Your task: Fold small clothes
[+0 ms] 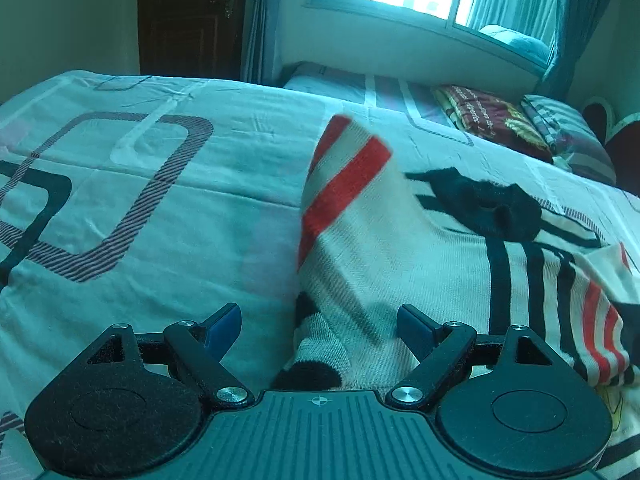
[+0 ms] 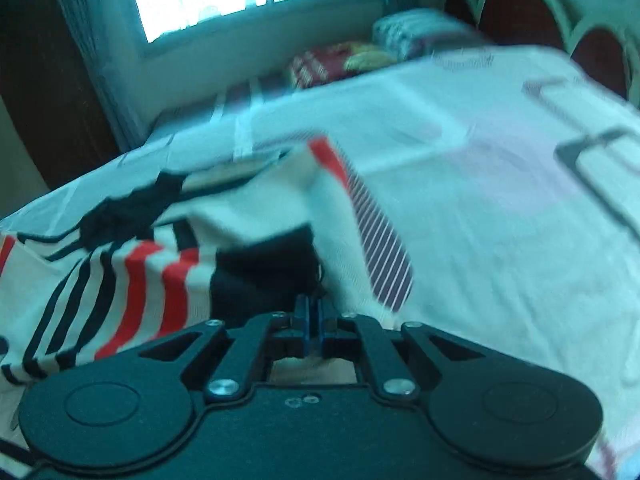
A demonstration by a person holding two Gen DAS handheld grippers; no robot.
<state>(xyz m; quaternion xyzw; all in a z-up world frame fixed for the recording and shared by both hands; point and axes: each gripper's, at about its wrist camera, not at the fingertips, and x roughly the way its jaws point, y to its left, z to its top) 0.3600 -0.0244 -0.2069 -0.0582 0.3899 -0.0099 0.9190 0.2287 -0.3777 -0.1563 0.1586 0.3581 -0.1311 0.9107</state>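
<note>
A small white garment with red and black stripes lies on the bed, one part lifted and blurred. My left gripper is open, its blue pads on either side of the garment's near edge, not closed on it. In the right wrist view the same striped garment is raised at the left. My right gripper is shut on a dark edge of the garment and holds it above the sheet. A small black piece of clothing lies just beyond; it also shows in the right wrist view.
The bed sheet is pale with dark rectangle prints. Folded blankets and a pillow lie at the far side by the window wall. A red headboard stands at the right. A dark wardrobe stands beyond the bed.
</note>
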